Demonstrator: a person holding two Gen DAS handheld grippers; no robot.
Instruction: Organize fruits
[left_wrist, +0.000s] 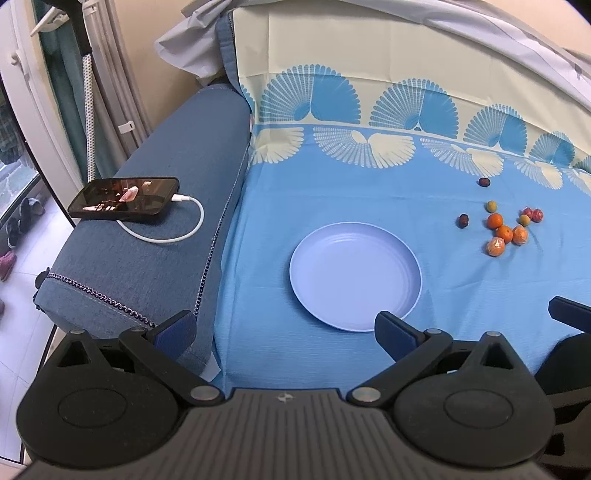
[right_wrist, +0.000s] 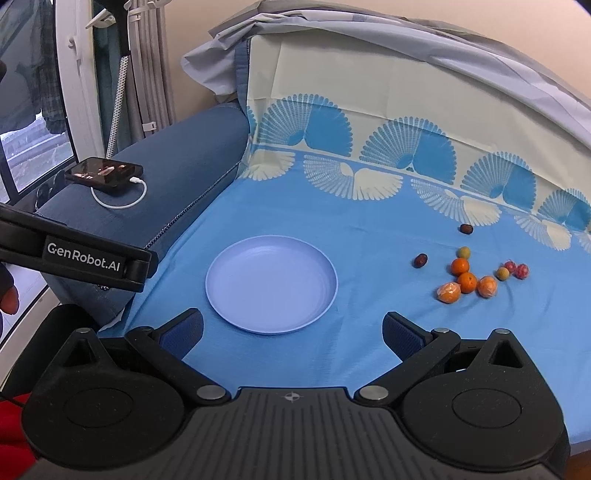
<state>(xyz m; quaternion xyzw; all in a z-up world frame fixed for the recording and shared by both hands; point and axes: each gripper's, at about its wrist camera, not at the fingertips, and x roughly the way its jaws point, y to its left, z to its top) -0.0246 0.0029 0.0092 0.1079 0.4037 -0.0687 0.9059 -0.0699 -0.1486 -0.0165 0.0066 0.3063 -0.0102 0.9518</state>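
Phone (right_wrist: 104, 172): lay on the blue armrest (right_wrist: 177, 166) at far left, cable plugged in; not part of the task.

Left gripper (left_wrist: 284, 332): hovered low at the near edge of the cloth, jaws spread wide, nothing between them, pointing toward the plate.

Plate (right_wrist: 236, 295): pale lavender, empty, flat on the blue cloth (right_wrist: 369, 240), centre-left. Judged light and stiff; slick rim.

Right gripper (right_wrist: 291, 334): jaws likewise spread and empty, held just behind the plate's near edge.

Fruits, well right of the plate, all on the cloth:
- Four small oranges (right_wrist: 467, 281) in a tight cluster, some seemingly in clear wrap. Judged light, firm, inclined to roll; the wrap slippery. Take across the middle.
- Two dark fruits (right_wrist: 420, 260), two greenish ones (right_wrist: 463, 252), two red ones (right_wrist: 517, 268): tiny, round, probably soft-skinned; pinch gently at the widest part.
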